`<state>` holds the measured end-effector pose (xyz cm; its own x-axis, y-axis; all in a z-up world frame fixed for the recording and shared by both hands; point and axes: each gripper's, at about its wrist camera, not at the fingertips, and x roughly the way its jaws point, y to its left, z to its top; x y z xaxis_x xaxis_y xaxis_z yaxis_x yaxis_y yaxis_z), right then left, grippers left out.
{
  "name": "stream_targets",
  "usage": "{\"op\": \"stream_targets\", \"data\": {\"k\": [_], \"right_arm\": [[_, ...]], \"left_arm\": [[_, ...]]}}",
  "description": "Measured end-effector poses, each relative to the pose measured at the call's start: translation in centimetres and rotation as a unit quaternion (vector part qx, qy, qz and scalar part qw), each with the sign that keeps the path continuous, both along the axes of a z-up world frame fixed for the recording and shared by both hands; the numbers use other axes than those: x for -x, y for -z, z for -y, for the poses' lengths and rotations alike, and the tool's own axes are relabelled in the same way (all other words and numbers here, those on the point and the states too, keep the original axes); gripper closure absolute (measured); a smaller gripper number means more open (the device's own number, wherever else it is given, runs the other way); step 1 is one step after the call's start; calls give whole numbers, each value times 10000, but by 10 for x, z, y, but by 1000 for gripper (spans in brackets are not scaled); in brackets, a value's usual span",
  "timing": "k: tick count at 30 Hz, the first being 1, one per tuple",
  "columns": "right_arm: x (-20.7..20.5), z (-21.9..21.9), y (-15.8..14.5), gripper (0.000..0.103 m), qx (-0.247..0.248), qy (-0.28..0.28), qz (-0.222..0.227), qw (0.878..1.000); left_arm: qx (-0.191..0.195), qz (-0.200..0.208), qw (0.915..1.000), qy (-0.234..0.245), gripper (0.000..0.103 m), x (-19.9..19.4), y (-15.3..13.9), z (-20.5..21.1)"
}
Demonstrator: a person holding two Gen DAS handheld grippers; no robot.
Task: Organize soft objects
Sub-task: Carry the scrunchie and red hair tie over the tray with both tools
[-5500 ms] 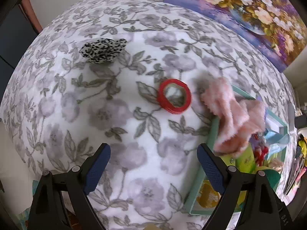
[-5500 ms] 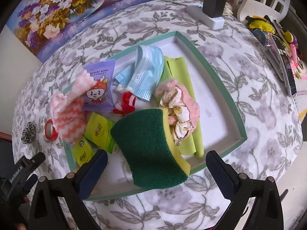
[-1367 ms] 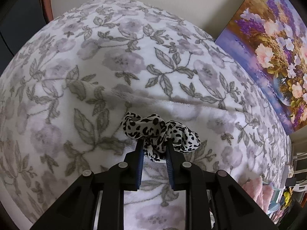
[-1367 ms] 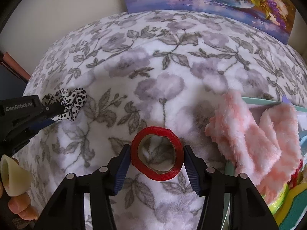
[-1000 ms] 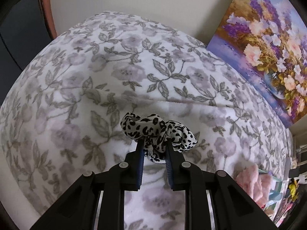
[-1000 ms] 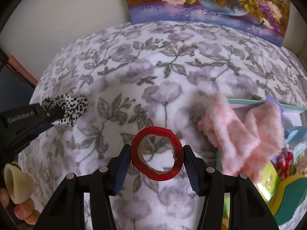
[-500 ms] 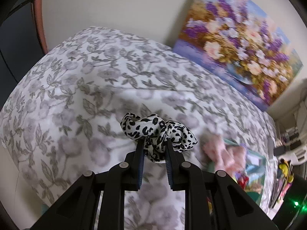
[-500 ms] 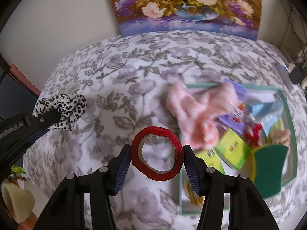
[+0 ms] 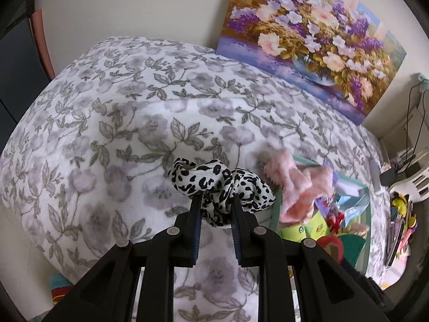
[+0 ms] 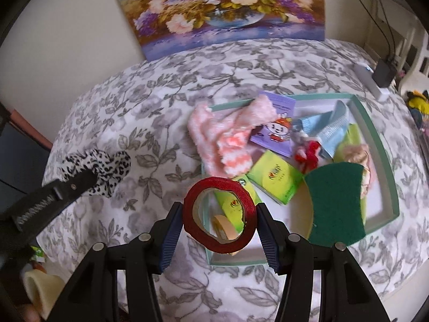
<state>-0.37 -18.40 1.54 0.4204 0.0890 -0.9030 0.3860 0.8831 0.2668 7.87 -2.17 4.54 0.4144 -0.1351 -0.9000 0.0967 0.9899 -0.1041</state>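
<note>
My left gripper (image 9: 214, 201) is shut on a black-and-white leopard-print scrunchie (image 9: 211, 181), held in the air above the flowered bedspread. In the right wrist view the same scrunchie (image 10: 107, 166) hangs at the left on the left gripper's tip. My right gripper (image 10: 218, 210) is shut on a red tape ring (image 10: 193, 214), its pads pressing both sides, above the near left corner of the teal box (image 10: 388, 177). The box holds a pink fluffy cloth (image 10: 228, 139), a green sponge (image 10: 335, 201), a blue face mask (image 10: 329, 131), green packets and a purple wipes pack.
A flower painting (image 10: 222, 8) leans on the wall behind the bed. A white power strip with a black adapter (image 10: 380, 77) lies at the far right. Cluttered items and a white chair (image 9: 410, 185) stand right of the bed. A person's fingers show at the bottom left of the right wrist view.
Both grippers have risen and travelled right towards the teal box with their loads. The red ring now hangs over the box's corner; more of the box shows in the left wrist view.
</note>
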Motion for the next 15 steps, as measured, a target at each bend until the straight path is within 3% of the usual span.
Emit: {"op": "stream_targets", "data": {"k": [7,15], "right_arm": [[5,16,2,46,-88,100,14,9999],[14,41,-3,46,-115,349,128,9992]], "left_arm": [[-110,-30,9999,125,82,9,5,17],[-257,-42,9979,598,82,26,10,55]]}}
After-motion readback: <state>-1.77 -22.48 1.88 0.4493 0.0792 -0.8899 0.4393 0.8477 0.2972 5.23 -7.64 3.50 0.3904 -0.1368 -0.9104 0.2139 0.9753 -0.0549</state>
